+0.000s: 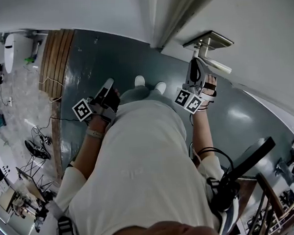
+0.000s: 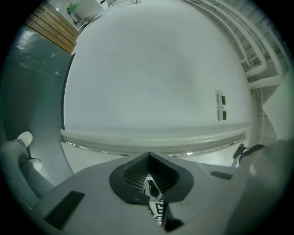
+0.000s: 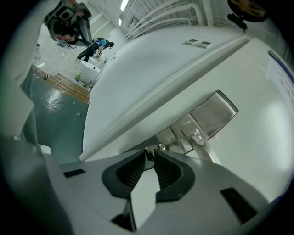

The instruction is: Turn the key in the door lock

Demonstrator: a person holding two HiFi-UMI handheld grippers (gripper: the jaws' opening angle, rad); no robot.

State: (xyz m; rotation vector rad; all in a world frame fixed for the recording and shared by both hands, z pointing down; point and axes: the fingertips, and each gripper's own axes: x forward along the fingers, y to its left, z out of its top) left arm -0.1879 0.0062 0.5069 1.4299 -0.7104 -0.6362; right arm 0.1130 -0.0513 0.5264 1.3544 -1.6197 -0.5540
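My right gripper (image 3: 150, 156) has its jaws pinched narrow on the small metal key (image 3: 148, 154). The key sits in the round lock cylinder (image 3: 159, 148) just past the tips, below the brushed steel door handle (image 3: 213, 112) on the white door (image 3: 250, 156). My left gripper (image 2: 149, 157) has its jaws pressed together on nothing, facing a plain white wall (image 2: 151, 78).
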